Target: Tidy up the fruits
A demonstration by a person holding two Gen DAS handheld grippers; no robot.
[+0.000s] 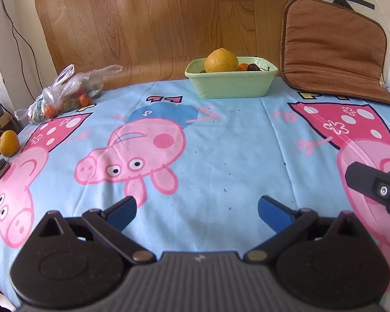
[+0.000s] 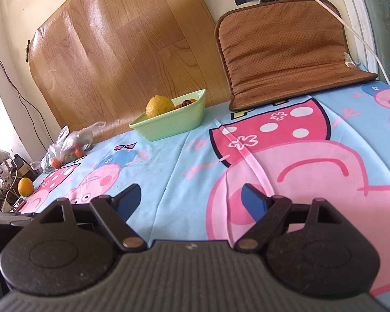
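Blue cartoon cloth (image 1: 234, 140) is lying bare under both gaping, empty grippers, left (image 1: 196, 214) and right (image 2: 191, 202), while the loose orange (image 1: 9, 143) is sitting far left at the edge, nearer the left gripper, well apart from the green basket (image 1: 231, 84).

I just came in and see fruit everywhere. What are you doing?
Sorting fruit into the green basket, which already holds a big orange and some small fruit. Another orange sits at the table's edge, and a bag of small fruit lies nearby. The left gripper and right gripper are open and empty.
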